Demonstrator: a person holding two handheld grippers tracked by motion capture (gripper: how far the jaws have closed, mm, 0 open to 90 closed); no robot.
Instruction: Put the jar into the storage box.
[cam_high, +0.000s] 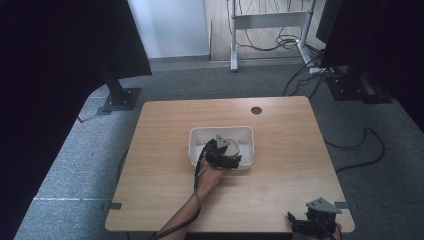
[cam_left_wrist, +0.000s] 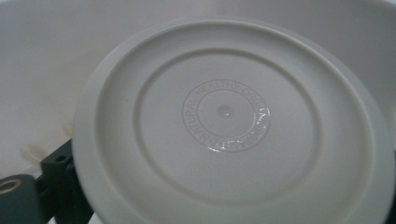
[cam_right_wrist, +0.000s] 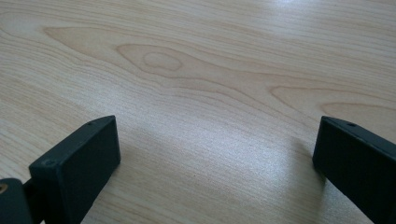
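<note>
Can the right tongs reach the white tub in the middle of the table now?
Probably yes: the right tongs sit open at the table's near edge, with bare wood up to the white tub. But the left tongs already occupy it.

Grey carpet (cam_high: 75, 165) w/ cables (cam_high: 360, 150) — desk frame (cam_high: 270, 22) behind.

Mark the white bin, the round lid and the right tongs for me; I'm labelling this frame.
white bin (cam_high: 197, 136): high view, bare floor near its left wall.
round lid (cam_left_wrist: 226, 112): left gripper view, centre of its embossed ring.
right tongs (cam_right_wrist: 215, 158): right gripper view, midway between its jaw tips.
</note>
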